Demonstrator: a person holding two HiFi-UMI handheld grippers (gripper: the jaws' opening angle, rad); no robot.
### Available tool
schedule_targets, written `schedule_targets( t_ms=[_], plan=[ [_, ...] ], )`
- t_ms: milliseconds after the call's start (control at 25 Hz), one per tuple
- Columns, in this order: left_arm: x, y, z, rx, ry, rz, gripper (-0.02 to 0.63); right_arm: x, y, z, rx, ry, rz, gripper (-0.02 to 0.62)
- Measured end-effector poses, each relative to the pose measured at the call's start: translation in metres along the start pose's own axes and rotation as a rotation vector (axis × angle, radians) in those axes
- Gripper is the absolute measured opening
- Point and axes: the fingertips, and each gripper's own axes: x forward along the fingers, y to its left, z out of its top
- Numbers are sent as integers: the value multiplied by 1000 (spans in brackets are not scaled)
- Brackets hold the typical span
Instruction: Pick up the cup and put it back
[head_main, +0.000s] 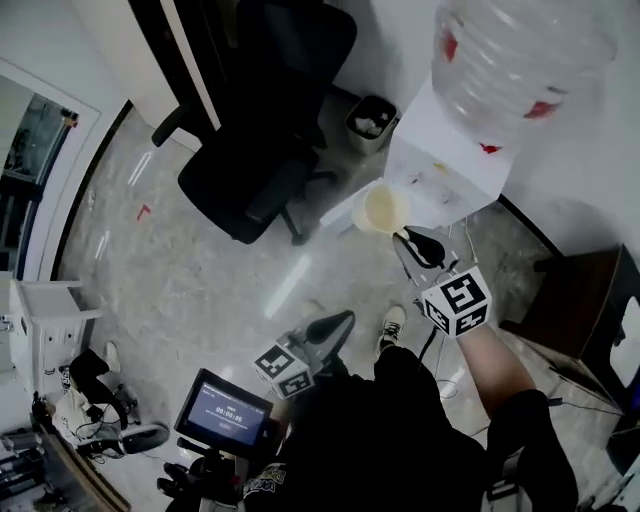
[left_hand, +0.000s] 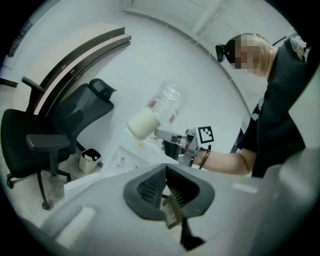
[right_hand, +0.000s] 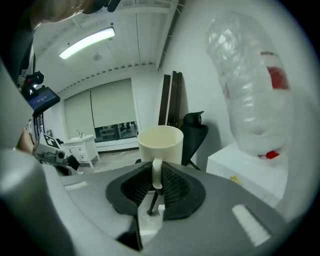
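Note:
A cream cup (head_main: 385, 208) hangs in the air beside a white water dispenser (head_main: 440, 160), just below its clear bottle (head_main: 520, 60). My right gripper (head_main: 408, 238) is shut on the cup's handle. In the right gripper view the cup (right_hand: 160, 144) stands upright, its thin handle pinched between the ribbed pads of that gripper (right_hand: 156, 175). The left gripper (head_main: 340, 322) sits lower and nearer the person, its jaws together with nothing in them. From the left gripper view its own jaws (left_hand: 166, 187) meet in front, and the cup (left_hand: 142, 123) shows beyond.
A black office chair (head_main: 250, 170) stands on the grey floor left of the dispenser, with a small trash bin (head_main: 372, 118) behind it. A dark wooden table (head_main: 580, 310) is at the right. A screen on a stand (head_main: 222, 410) and a white cabinet (head_main: 40, 330) are at the lower left.

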Motion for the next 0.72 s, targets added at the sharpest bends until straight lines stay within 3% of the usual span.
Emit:
schedule_targets(
  t_ms=[80,200,320,440,600,720],
  plan=[
    [-10,-19,19,31,-13,16,2,-22,16,12,-16,-18,-6,55],
    [-30,-44,26,119,17,-39,2,-52,47,12,-5,-20,-34,55],
    [-59,-50,24,142,58,-87,2,-74,87,-4,57,-15,-96,55],
    [-91,-59,13,139,92,-207,2,-95,128,-26,125,-8,-203,55],
    [-144,-68,-6,173,234,-378,2,-130,194,-45,193,-27,-425,55],
    [-188,-80,-8,210,271,-443,2,-150,250,-50,235,-47,-509,55]
  ],
)
